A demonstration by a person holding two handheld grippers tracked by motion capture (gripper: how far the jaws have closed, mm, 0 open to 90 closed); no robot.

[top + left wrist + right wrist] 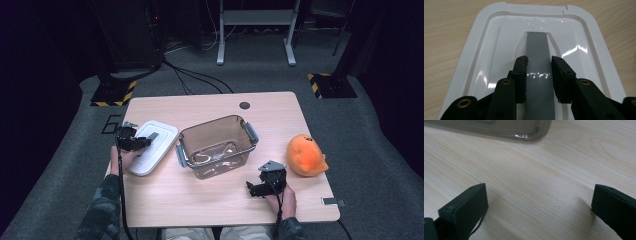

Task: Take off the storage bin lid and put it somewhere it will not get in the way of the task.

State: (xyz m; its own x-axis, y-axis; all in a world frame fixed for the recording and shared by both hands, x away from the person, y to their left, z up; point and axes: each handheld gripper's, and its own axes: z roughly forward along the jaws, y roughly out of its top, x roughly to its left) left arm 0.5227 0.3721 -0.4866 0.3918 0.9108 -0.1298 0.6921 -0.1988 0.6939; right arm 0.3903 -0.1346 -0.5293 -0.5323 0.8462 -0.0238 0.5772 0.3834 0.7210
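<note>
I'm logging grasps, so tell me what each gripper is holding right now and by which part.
The left gripper has its jaws closed on the grey handle strip of the white lid. The right gripper is open over the table, holding nothing.

The left gripper (134,142) sits near the worktop's left edge, held by the left hand (125,159), its jaws drawn close together, pointing right. The right gripper (256,189) rests low near the front edge, jaws spread wide, held by the right hand (284,196).
</note>
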